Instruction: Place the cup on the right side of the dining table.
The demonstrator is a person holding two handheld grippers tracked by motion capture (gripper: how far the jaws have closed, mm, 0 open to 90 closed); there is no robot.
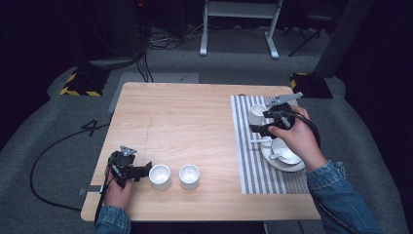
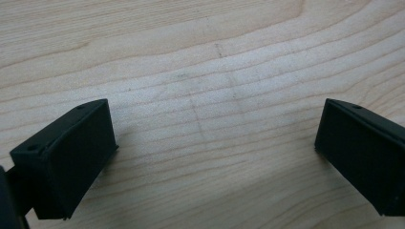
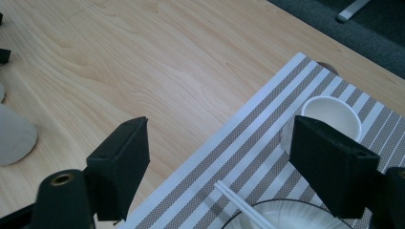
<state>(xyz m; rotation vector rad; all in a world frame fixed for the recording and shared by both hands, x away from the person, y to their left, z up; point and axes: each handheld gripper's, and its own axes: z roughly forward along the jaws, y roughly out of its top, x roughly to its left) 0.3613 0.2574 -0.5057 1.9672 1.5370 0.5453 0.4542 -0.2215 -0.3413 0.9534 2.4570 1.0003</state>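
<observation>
I see my left gripper (image 1: 145,170) beside two white cups (image 1: 159,176) on the table (image 1: 185,117). My right gripper (image 1: 257,128) hangs over the striped mat (image 1: 248,161).

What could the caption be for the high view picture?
Left gripper beside two white cups on the wooden table; right gripper over the striped mat.

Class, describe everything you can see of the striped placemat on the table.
The striped placemat is a rectangle of grey and white stripes with a woven-looking texture. It lies flat on the right part of the wooden table, reaching its far and right edges. On it stand a white cup near the far end, a white plate nearer the person, and white chopsticks. The right gripper hovers above it.
</observation>
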